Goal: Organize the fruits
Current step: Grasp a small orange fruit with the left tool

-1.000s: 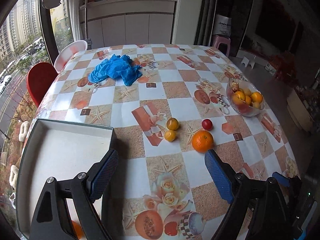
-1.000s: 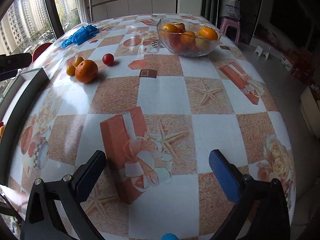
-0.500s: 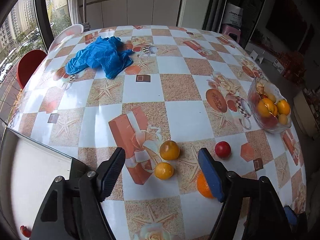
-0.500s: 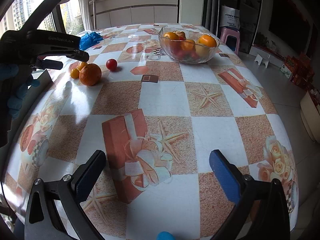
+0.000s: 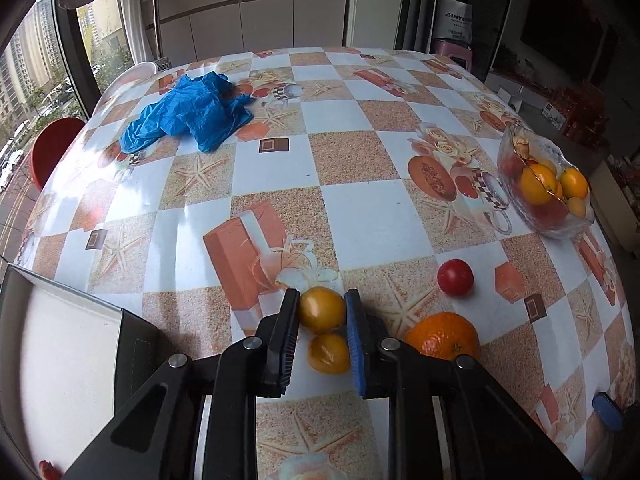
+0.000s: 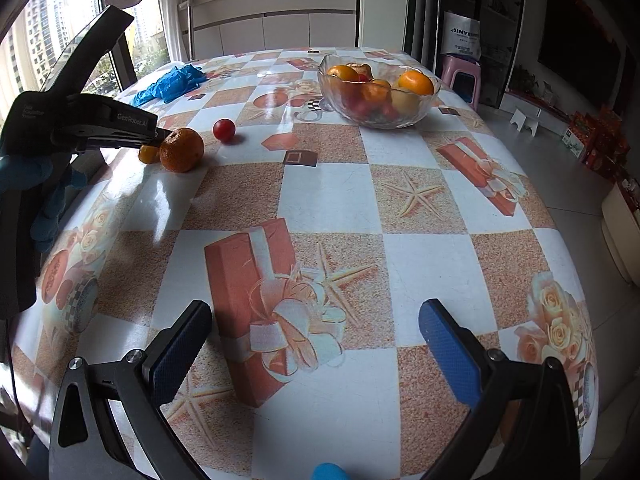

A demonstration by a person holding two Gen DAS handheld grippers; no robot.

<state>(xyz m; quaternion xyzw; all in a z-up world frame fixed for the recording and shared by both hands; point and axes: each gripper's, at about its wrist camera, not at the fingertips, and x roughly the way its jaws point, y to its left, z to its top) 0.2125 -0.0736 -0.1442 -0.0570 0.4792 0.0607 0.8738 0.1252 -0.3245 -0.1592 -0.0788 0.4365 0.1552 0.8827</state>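
Your left gripper (image 5: 322, 308) has dropped toward the worktop (image 5: 372, 216) and its jaws have just been closing onto the far yellow fruit (image 5: 321, 307), so lift straight up, clear of the near yellow fruit (image 5: 329, 353), while your right gripper (image 6: 316, 336) hangs wide open and empty.

Four loose fruits are sitting on the tabletop (image 5: 360, 216): two small yellow-orange fruits (image 5: 321, 307) (image 5: 329, 353), one large orange (image 5: 443, 335) and one small red fruit (image 5: 455, 277). One glass bowl (image 6: 378, 114) is holding more fruit, too piled to count. One blue crumpled cloth (image 5: 188, 114) is lying there, and one white tray (image 5: 60, 364).
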